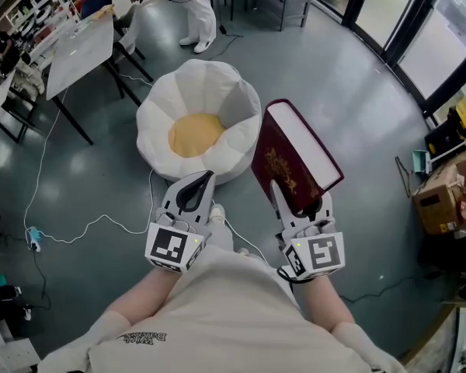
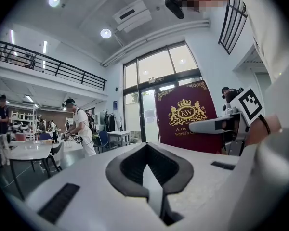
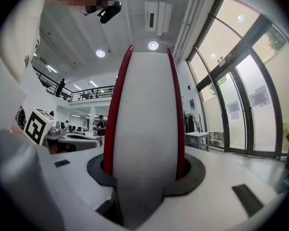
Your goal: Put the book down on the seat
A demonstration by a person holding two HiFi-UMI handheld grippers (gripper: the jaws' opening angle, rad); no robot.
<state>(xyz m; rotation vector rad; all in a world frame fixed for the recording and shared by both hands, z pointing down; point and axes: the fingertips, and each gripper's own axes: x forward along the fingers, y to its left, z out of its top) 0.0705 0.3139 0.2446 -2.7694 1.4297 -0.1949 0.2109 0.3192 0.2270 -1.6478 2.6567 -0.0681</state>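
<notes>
Only the head view shows the white seat [image 1: 225, 99], upper centre. Just right of it stands the maroon book [image 1: 291, 158], clamped upright by the right gripper [image 1: 301, 202]. The right gripper view shows its page edge, and the left gripper view its crested cover. The left gripper [image 1: 196, 186] is closed and empty.

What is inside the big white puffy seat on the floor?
A round yellow cushion lies in the middle of the white seat, and nothing else. What is under the cushion is covered. The book is held up in the right gripper, not in the seat.
</notes>
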